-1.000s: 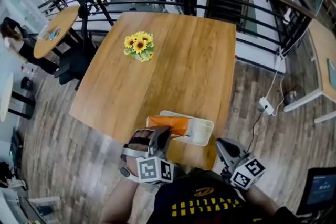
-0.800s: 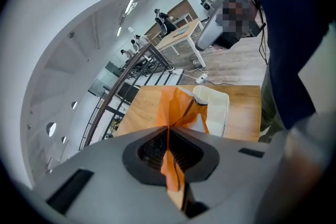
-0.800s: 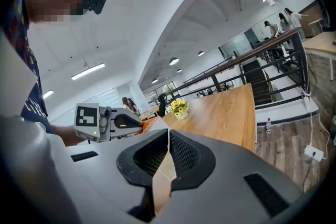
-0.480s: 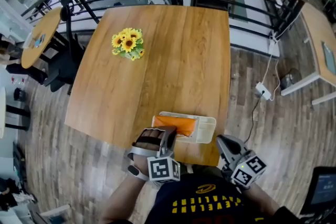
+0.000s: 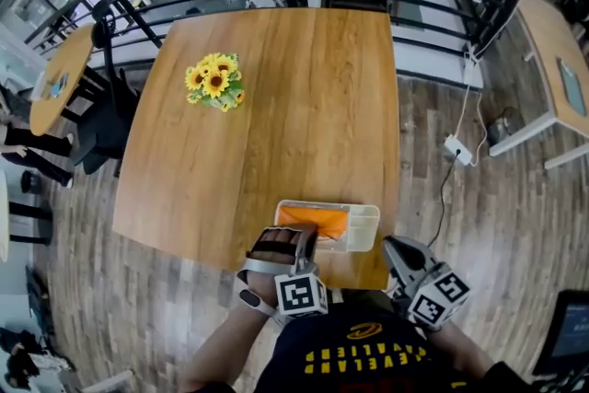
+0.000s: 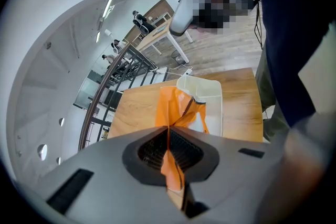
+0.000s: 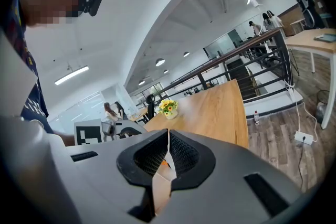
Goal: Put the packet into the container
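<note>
Black shirt [image 5: 354, 352] with yellow lettering; grey left tongs [image 5: 298, 239] and right tongs [image 5: 394, 247] bear black-and-white marker cubes [image 5: 302, 294]

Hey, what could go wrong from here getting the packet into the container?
The packet, pinched in the left gripper, is crumpled and over one end of the container; released now, it may drape over the rim. The container sits close to the near edge of the table, so a push could slide it off.

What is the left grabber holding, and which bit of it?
The left gripper pinches the orange packet by its near edge; the rest reaches toward the white container. The right gripper is shut on nothing.
</note>
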A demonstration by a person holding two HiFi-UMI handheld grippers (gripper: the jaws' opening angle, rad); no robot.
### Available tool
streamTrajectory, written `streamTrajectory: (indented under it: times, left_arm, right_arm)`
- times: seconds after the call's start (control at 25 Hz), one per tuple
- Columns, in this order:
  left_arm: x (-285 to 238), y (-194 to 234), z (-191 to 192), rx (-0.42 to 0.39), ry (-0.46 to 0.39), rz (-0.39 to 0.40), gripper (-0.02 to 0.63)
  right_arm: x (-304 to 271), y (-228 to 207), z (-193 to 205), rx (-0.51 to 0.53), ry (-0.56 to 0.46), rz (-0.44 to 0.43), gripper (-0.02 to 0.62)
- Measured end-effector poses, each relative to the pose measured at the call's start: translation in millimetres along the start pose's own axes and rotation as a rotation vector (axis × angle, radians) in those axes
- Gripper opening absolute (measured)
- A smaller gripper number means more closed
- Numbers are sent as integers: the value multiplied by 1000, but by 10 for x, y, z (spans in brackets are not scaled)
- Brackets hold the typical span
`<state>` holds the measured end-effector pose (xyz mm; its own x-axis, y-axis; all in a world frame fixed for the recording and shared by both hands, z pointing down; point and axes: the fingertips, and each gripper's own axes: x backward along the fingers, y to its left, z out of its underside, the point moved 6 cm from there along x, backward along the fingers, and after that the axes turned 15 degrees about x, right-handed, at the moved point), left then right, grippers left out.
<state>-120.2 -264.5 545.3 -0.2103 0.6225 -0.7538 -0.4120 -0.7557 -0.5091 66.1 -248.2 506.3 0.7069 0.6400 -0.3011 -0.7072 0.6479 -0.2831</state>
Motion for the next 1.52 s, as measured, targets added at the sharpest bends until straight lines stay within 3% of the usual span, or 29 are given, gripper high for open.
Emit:
streamTrajectory:
  times: [0.48, 0.76, 1.52]
  left_arm:
    - [-282, -139, 110, 0, 10, 5, 8]
    - [-431, -331, 248, -19, 63, 41, 8]
    - [-559, -485, 271, 30, 26, 23, 28]
  right_arm:
    - [-26, -39, 38, -30, 20, 17, 14]
    - [-32, -39, 62, -37, 29, 23, 14]
    - [-26, -6, 146, -64, 37, 17, 14]
